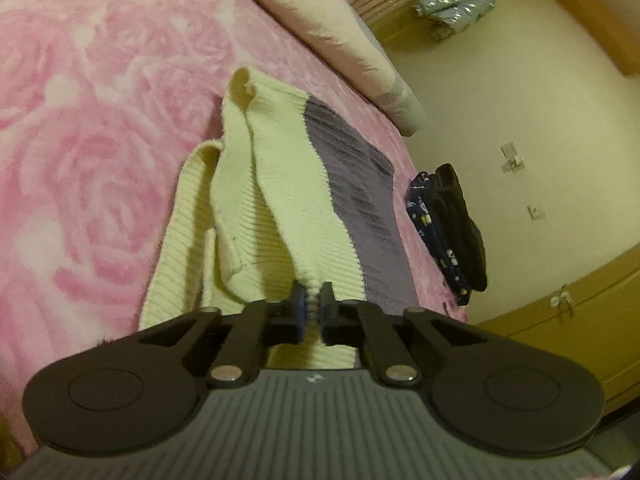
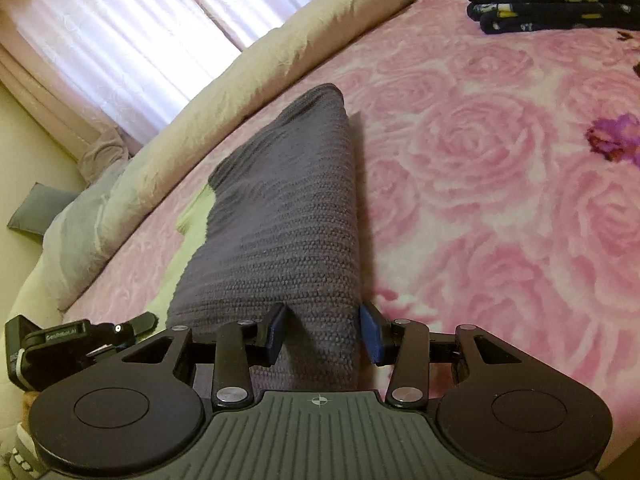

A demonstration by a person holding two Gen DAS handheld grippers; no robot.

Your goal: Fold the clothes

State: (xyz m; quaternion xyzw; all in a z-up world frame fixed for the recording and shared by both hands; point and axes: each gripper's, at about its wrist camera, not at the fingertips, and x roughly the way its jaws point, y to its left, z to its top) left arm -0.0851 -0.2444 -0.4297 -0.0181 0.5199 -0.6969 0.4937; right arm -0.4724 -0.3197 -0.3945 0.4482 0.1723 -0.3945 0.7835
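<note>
**Sweater pinched on one side, straddled on the other**

Sweater (image 1: 280, 200), a cream and grey-purple knit, lies on the pink rose-patterned bedspread (image 1: 100, 140) near the bed's edge. The left gripper (image 1: 315, 308) has its pads pressed together on a bunched ridge of the cream knit, which rises off the bed toward it. The right gripper (image 2: 323, 330) stands with its blue-padded fingers (image 2: 370, 334) spread wide, one on either side of a raised fold of the grey-purple part; whether the pads touch the fabric cannot be told.

Around the garment: a stack of folded dark clothes (image 1: 448, 232), one piece navy with small prints, sits to the right at the bed's edge in the left wrist view and at the far right in the right wrist view. A pale cream duvet (image 1: 332, 40) is heaped along the far side of the bed. Nothing lies between either gripper and the knit.

Only the left wrist view shows the pale floor, a crumpled silvery jacket (image 1: 456, 4) lying far off on it, and yellow wooden furniture (image 1: 560, 328) at near right. Only the right wrist view shows the lit white curtain (image 2: 132, 32), a grey cushion (image 2: 38, 212) on the floor at left, and the other gripper's black body at the near left edge.

The sweater's sleeves and neckline are hard to make out among the folds, and its near end is hidden under the gripper bodies.
</note>
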